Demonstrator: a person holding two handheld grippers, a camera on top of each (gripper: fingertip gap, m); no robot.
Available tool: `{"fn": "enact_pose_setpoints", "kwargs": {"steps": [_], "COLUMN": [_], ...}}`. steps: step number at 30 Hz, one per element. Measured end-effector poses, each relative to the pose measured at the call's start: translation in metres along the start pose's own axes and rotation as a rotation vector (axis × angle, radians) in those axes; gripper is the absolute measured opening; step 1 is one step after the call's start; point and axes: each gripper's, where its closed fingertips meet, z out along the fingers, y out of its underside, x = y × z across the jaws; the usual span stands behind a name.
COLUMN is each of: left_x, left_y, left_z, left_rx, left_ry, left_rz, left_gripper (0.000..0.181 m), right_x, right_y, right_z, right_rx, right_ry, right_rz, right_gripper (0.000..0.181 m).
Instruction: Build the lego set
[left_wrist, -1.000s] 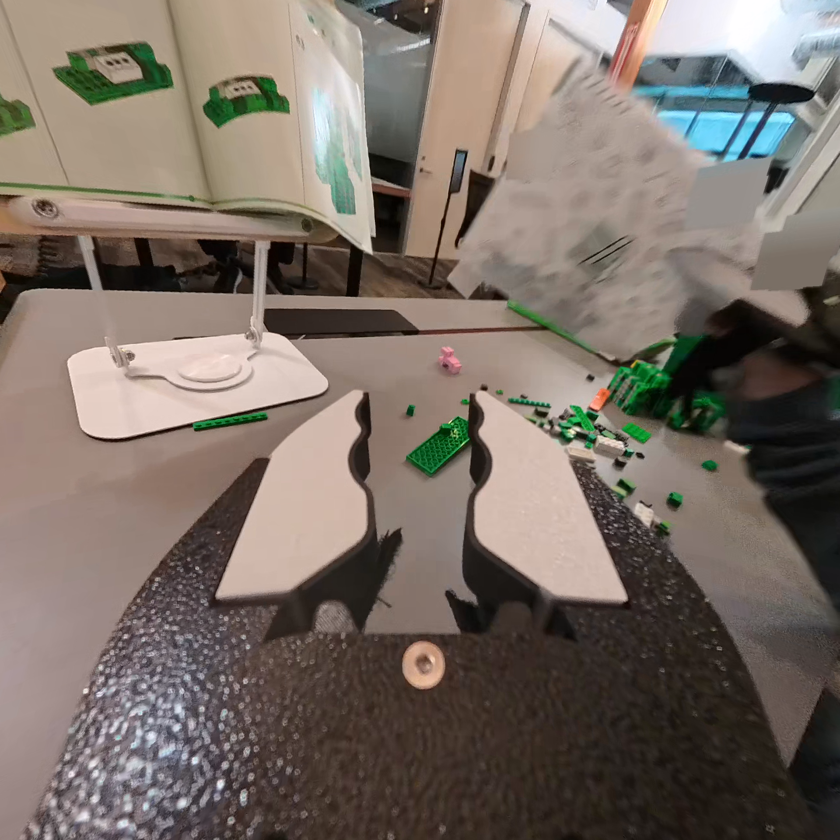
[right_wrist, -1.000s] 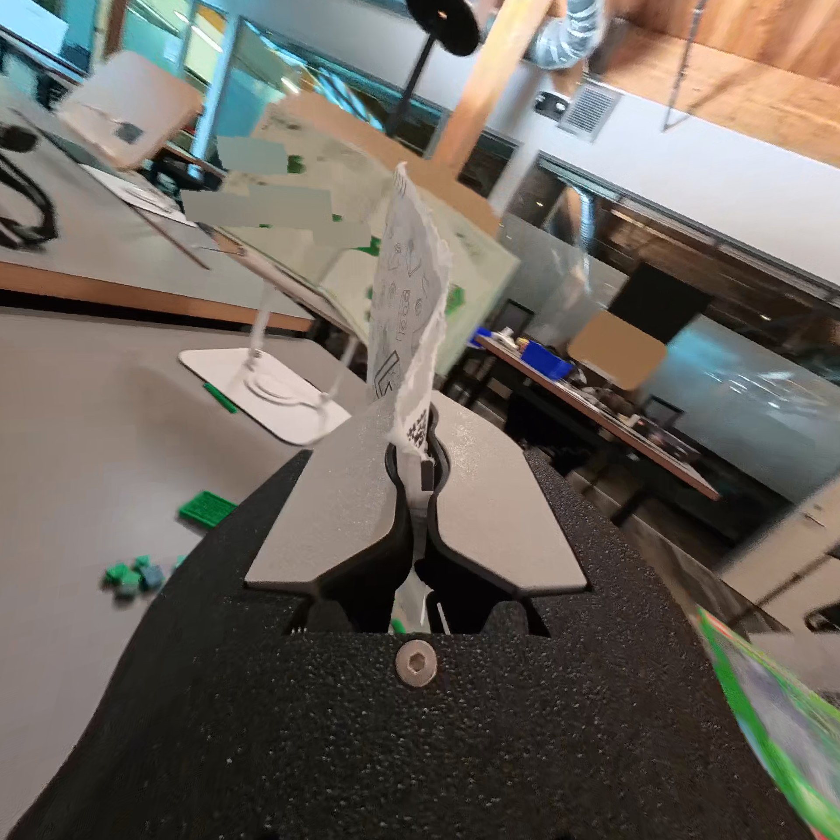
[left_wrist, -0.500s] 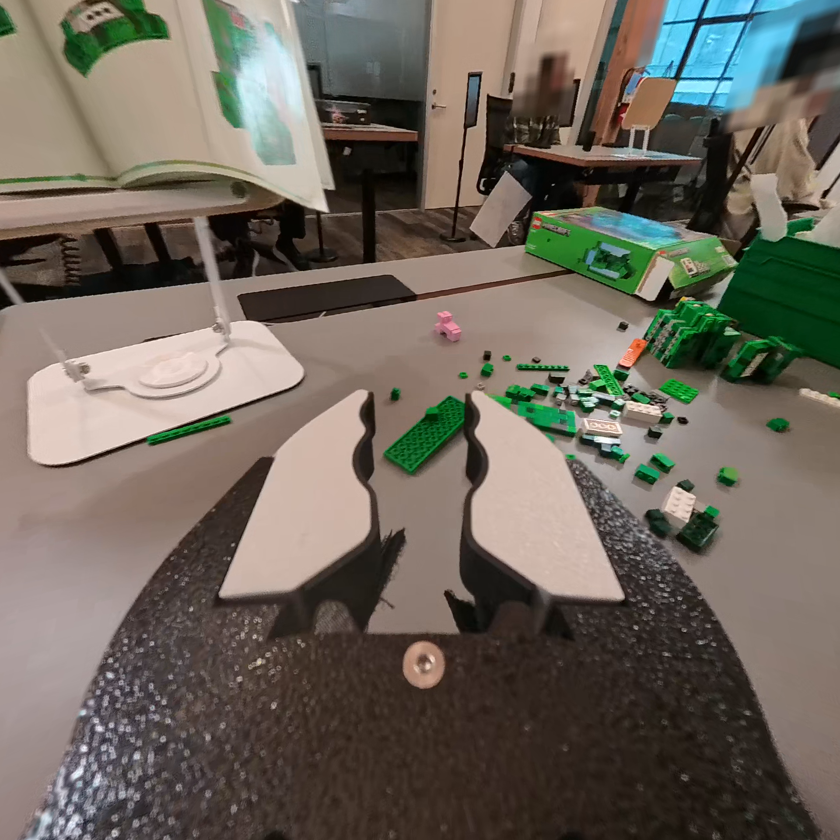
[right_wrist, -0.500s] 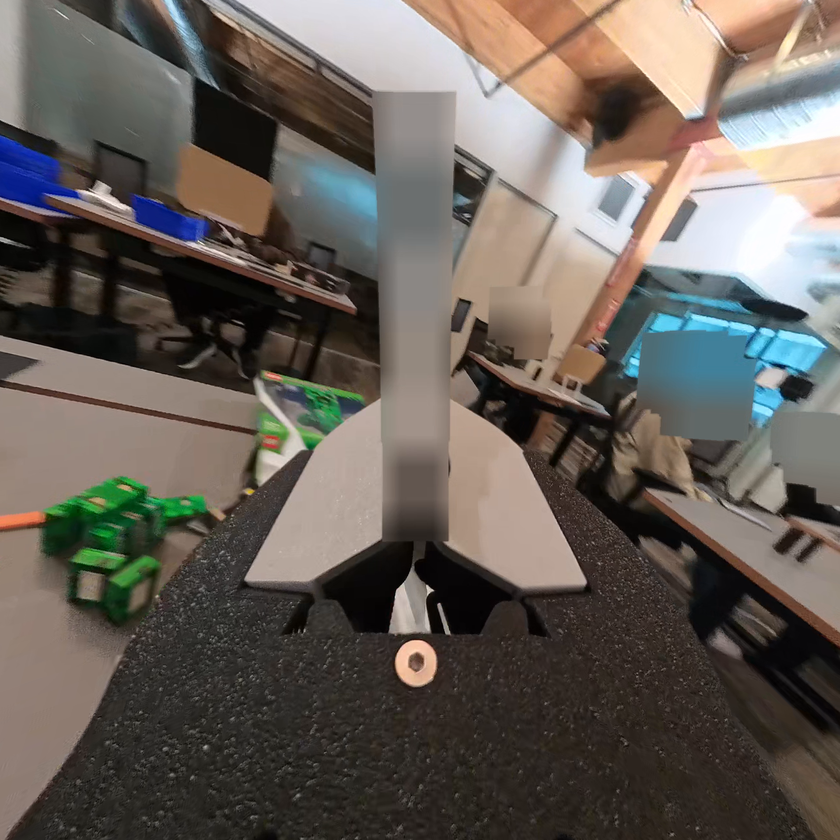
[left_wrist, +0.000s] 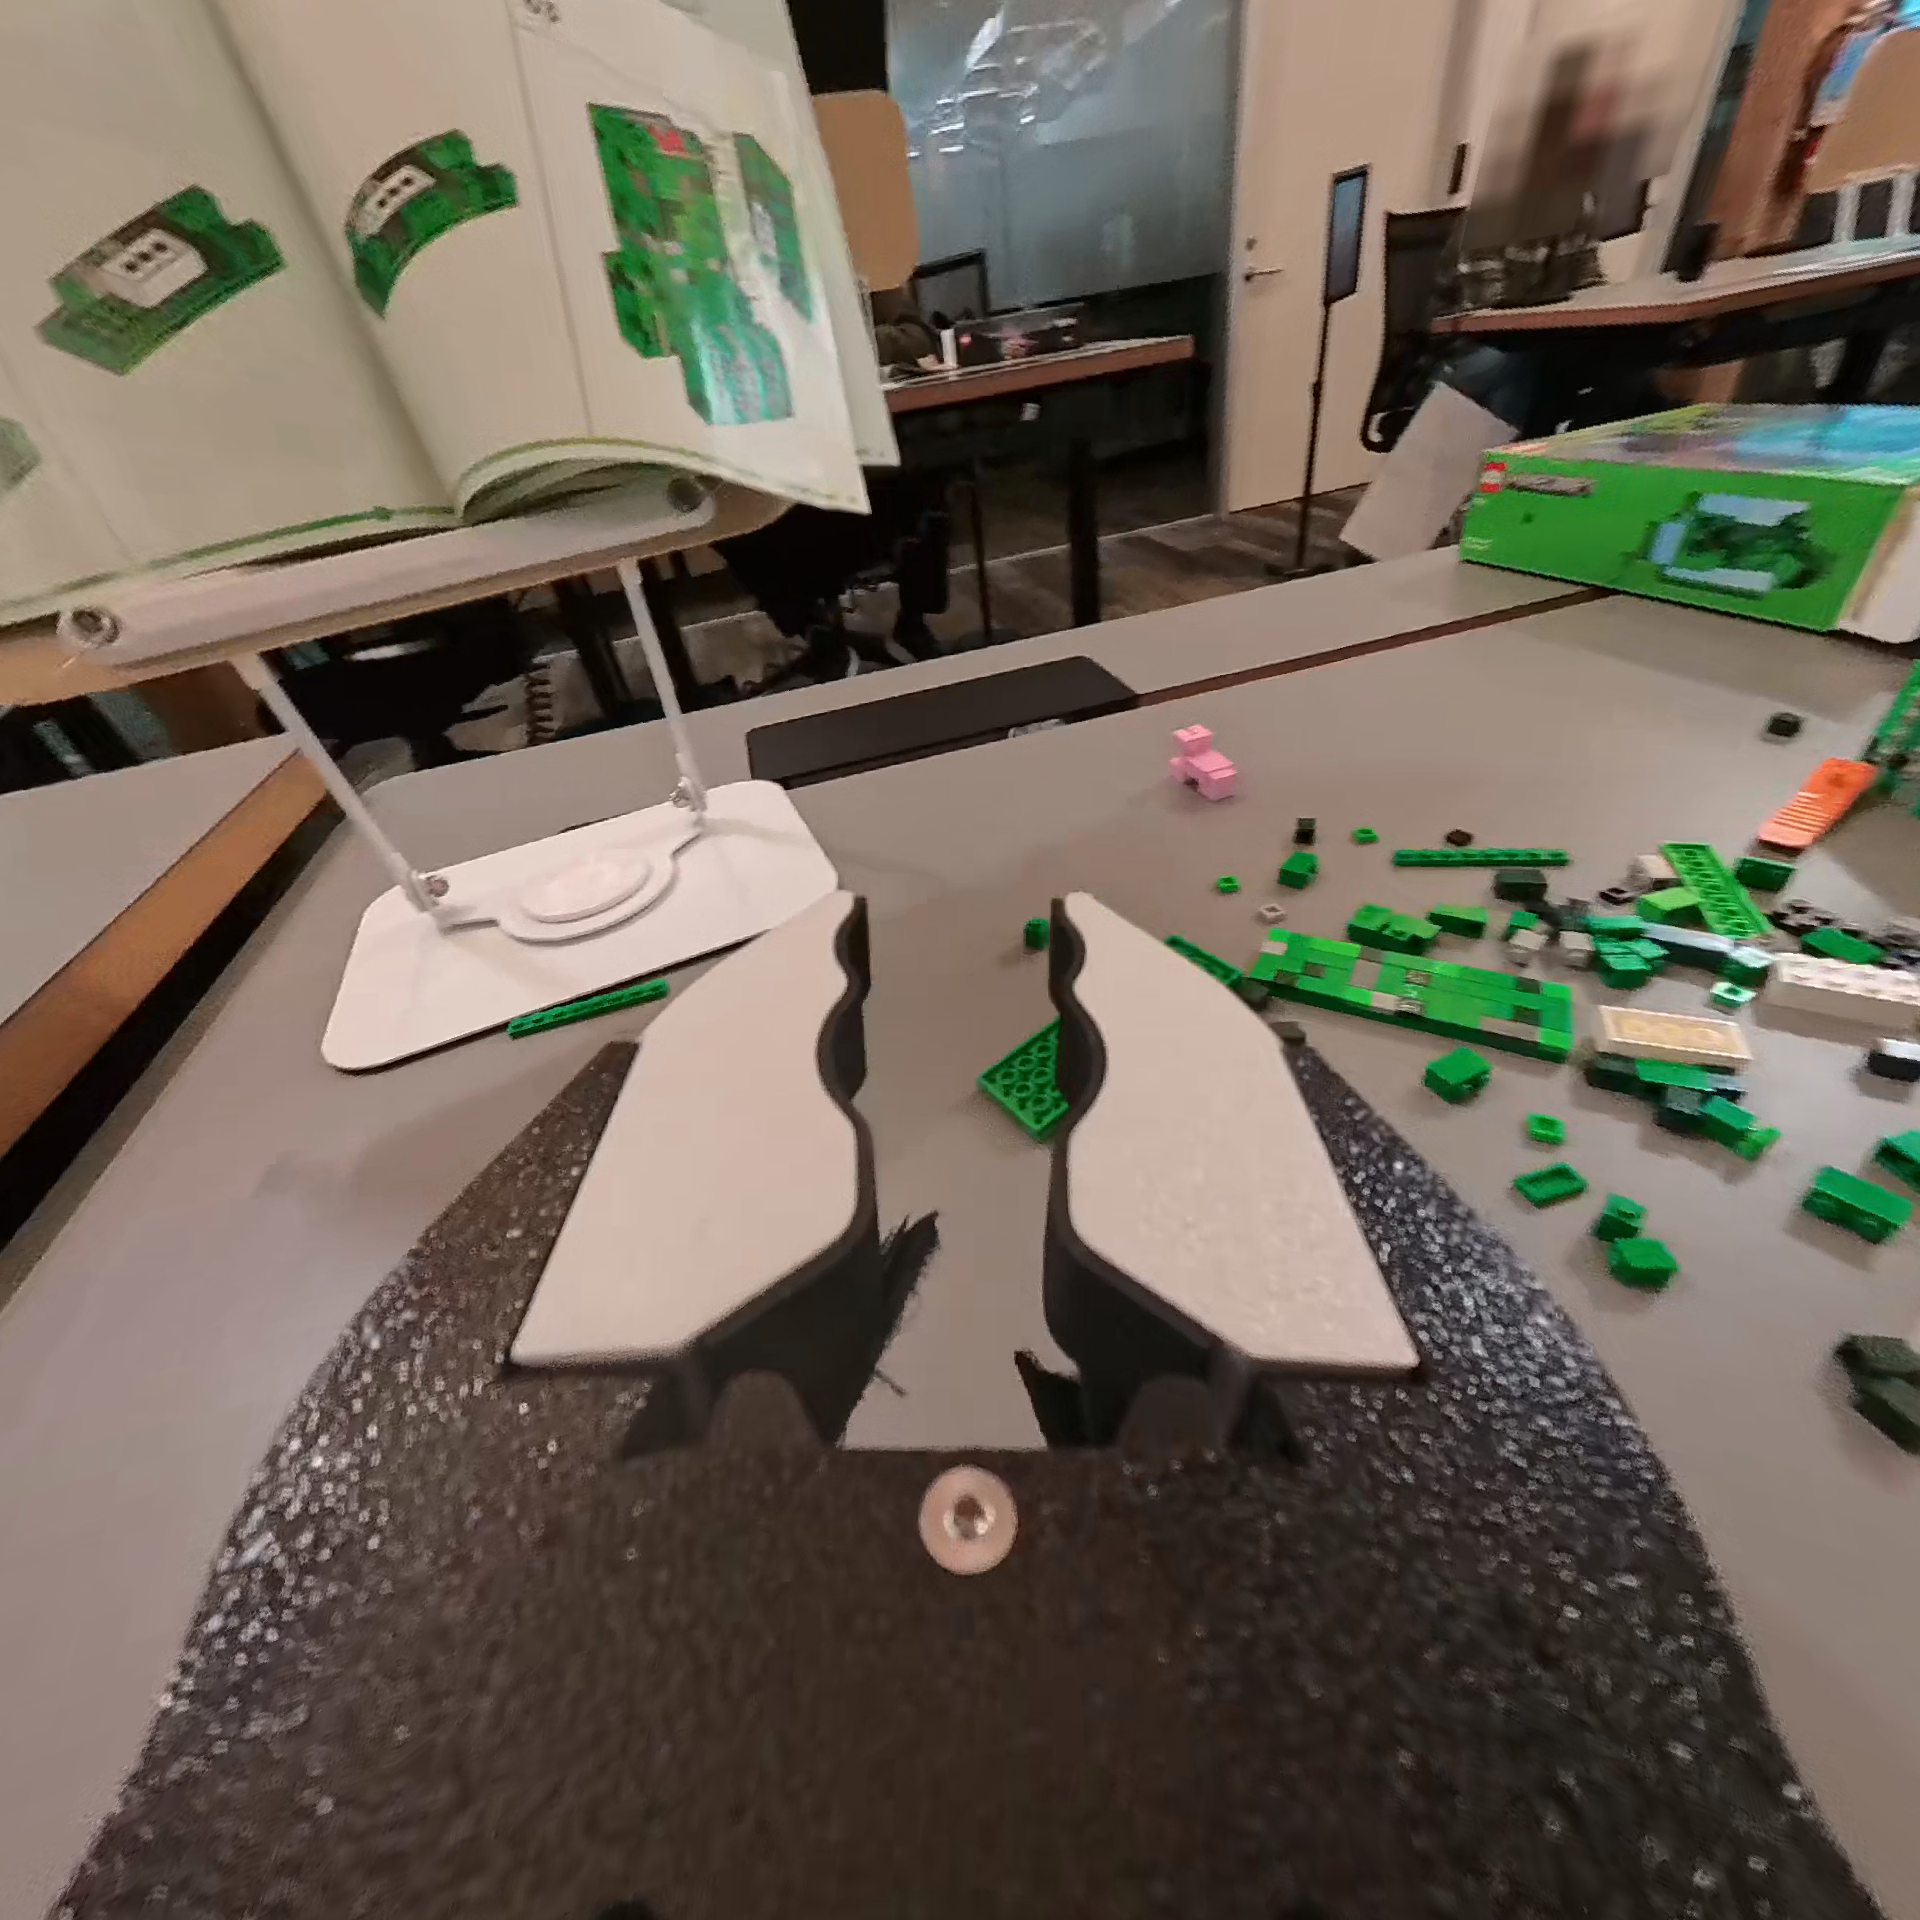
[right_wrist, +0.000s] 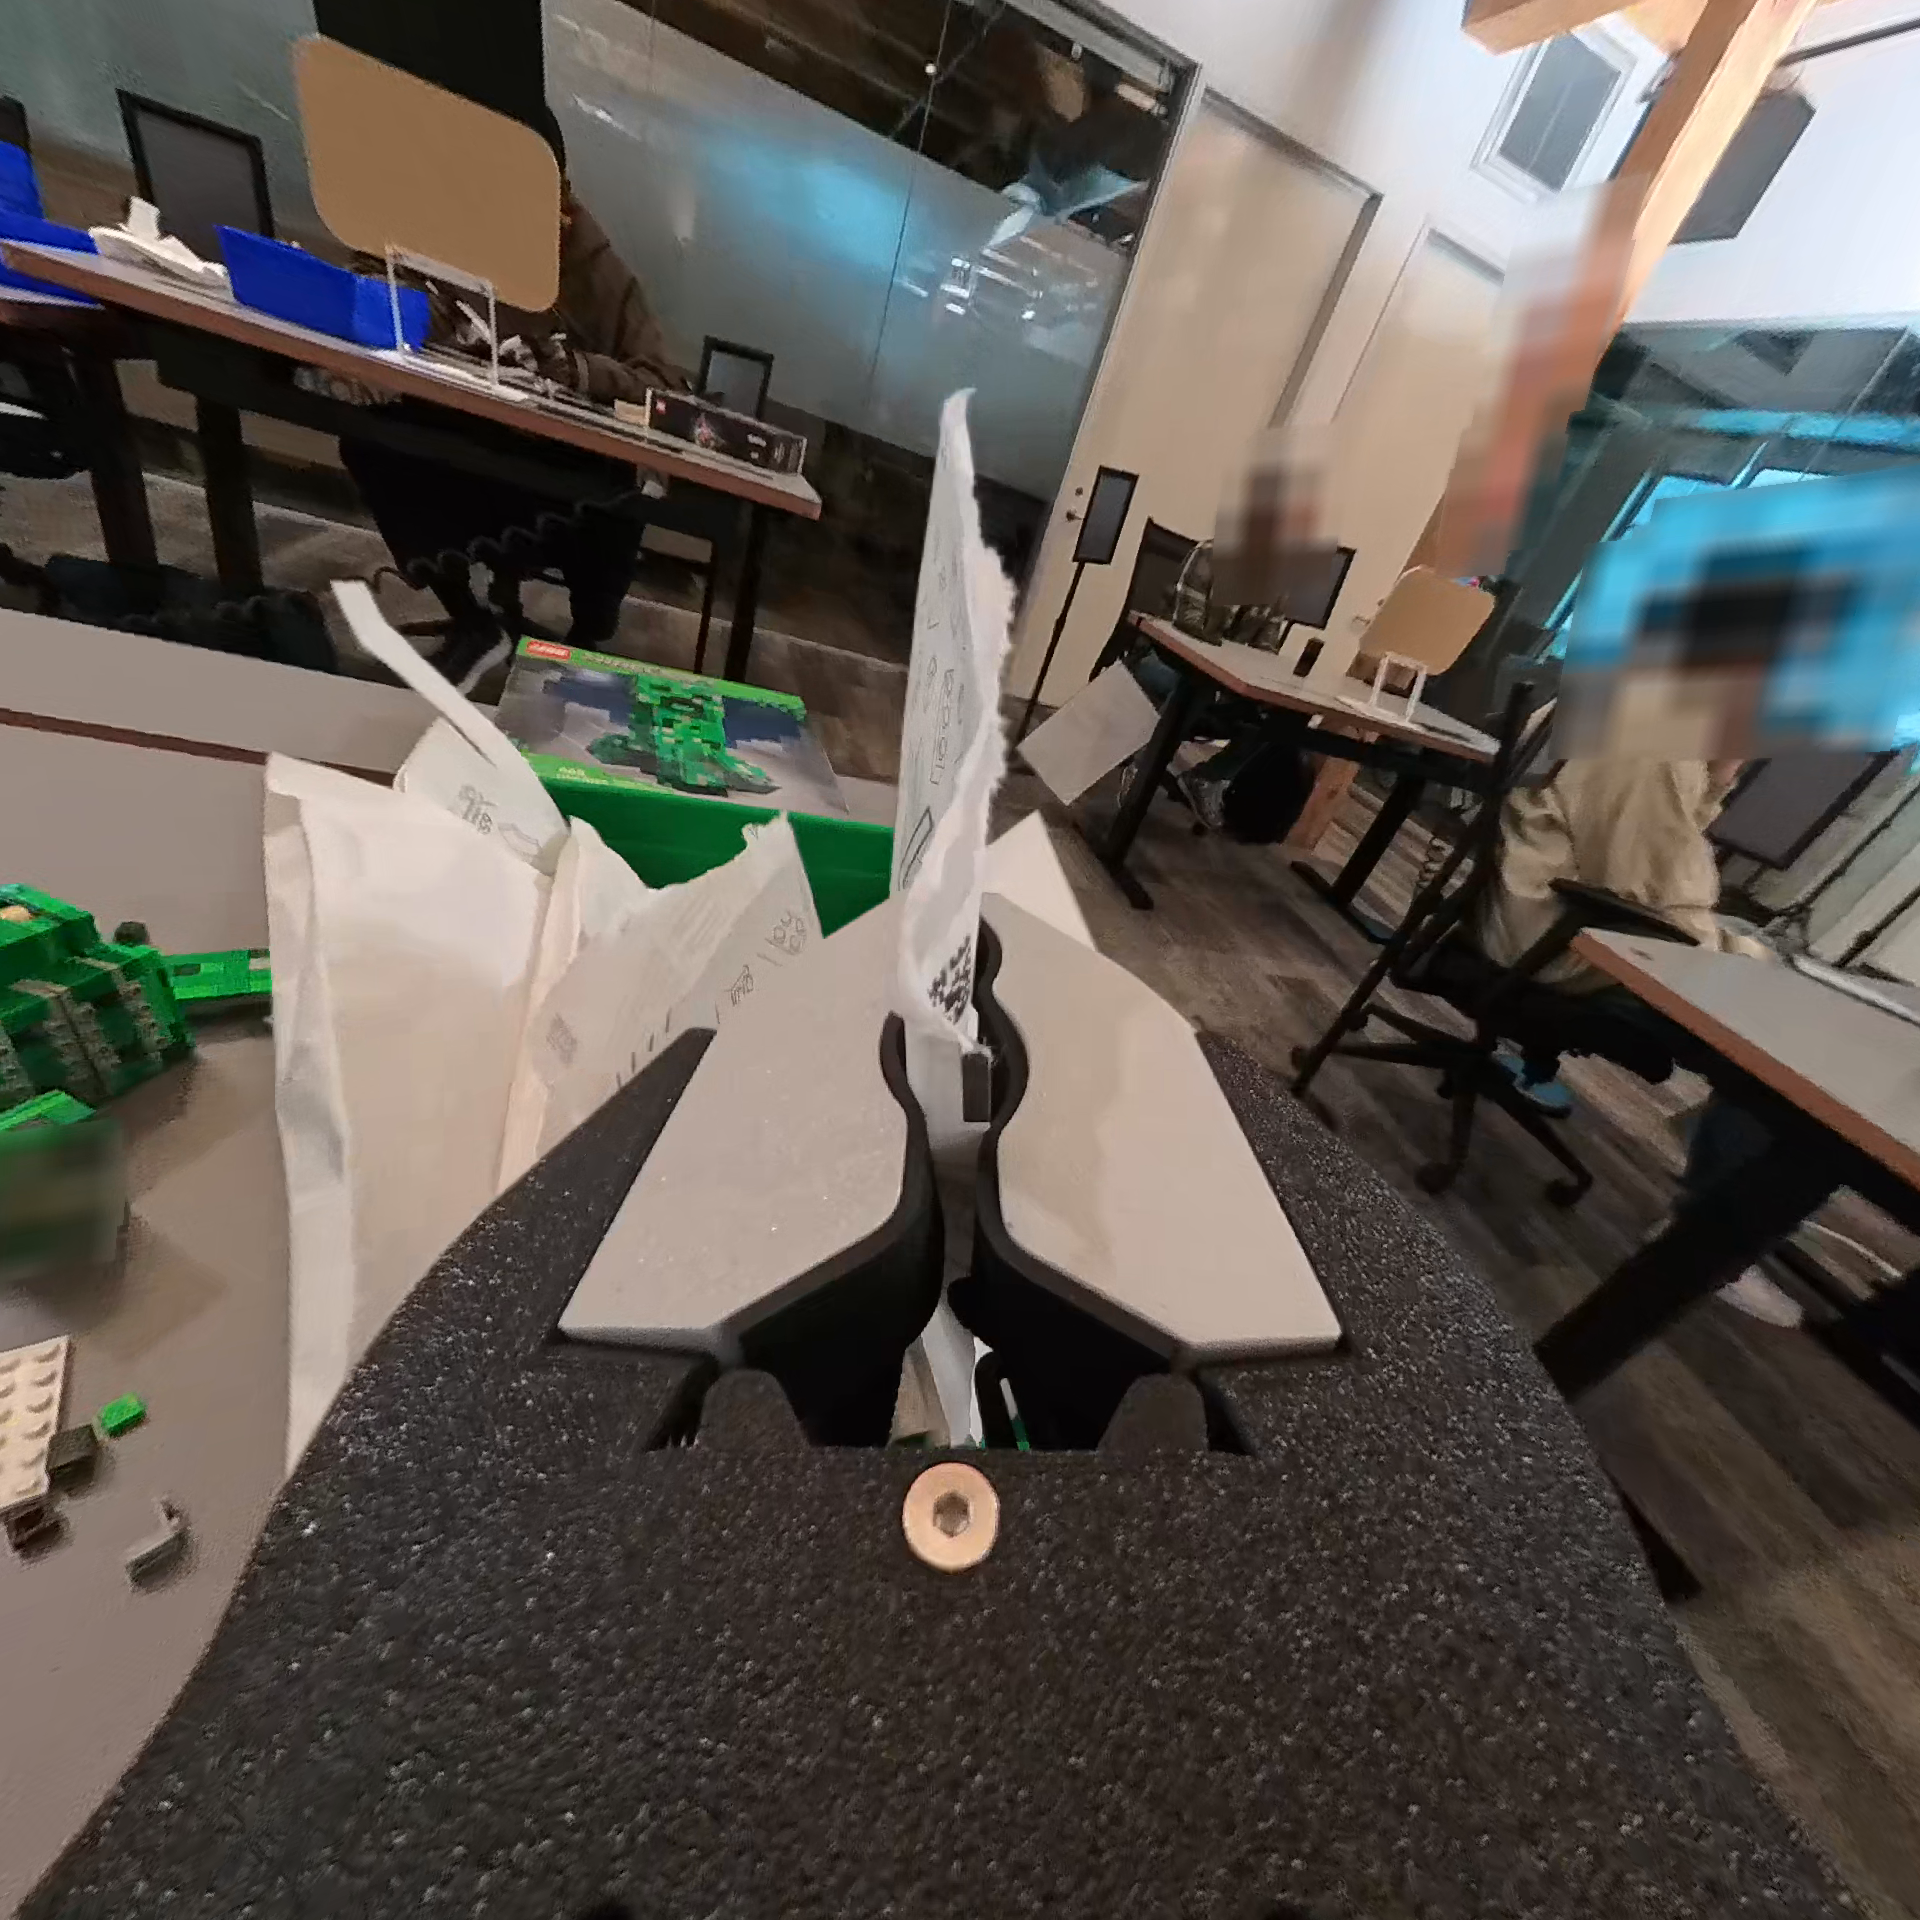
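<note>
My left gripper (left_wrist: 956, 935) is open and empty, low over the grey table. A green plate (left_wrist: 1023, 1081) lies just beyond it, partly hidden by the right finger. A flat green partial build (left_wrist: 1413, 987) and several loose green, white and dark pieces (left_wrist: 1621, 1216) lie to the right. My right gripper (right_wrist: 951, 977) is shut on a torn white paper bag (right_wrist: 951, 675) that stands up between its fingers. A green built block (right_wrist: 83, 997) sits at the left of the right wrist view.
An instruction booklet (left_wrist: 416, 312) rests on a white stand (left_wrist: 582, 925), with a thin green bar (left_wrist: 587, 1008) in front. A pink pig figure (left_wrist: 1200, 764), an orange separator (left_wrist: 1813, 816) and a green set box (left_wrist: 1683, 530) are farther back. Crumpled white bags (right_wrist: 447, 935) lie against a green bin (right_wrist: 831, 862). A person sits at the right (right_wrist: 1600, 831). The tips of one gripper are about 70 cm away from the tips of the other. From the left gripper's tips to the green plate (left_wrist: 1023, 1081) is close to 12 cm. Between my right fingertips and the green built block (right_wrist: 83, 997) there is roughly 35 cm.
The right gripper swung with the bag away from the booklet to the table's right side, down by the other bags. The left gripper stayed open and turned left, nearer the green plate.
</note>
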Motion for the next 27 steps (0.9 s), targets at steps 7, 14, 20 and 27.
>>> {"fn": "enact_pose_setpoints", "kwargs": {"steps": [7, 14, 20, 27], "left_x": [-0.013, -0.016, -0.015, -0.012], "left_y": [0.024, 0.038, 0.042, 0.048], "left_z": [0.007, 0.010, 0.010, 0.013], "left_rx": [-0.013, -0.054, -0.069, -0.099], "left_ry": [-0.087, -0.088, -0.079, -0.067], "left_rz": [-0.011, -0.031, -0.037, -0.026], "left_gripper": [0.032, 0.031, 0.030, 0.027], "right_x": [-0.004, -0.013, -0.021, -0.021], "right_y": [0.048, 0.078, 0.086, 0.086], "right_z": [0.031, 0.046, 0.052, 0.053], "right_rx": [-0.121, -0.215, -0.236, -0.236], "right_ry": [-0.018, -0.088, -0.108, -0.108], "right_rz": [0.020, 0.047, 0.064, 0.078], "right_gripper": [0.001, 0.000, 0.000, 0.000]}}
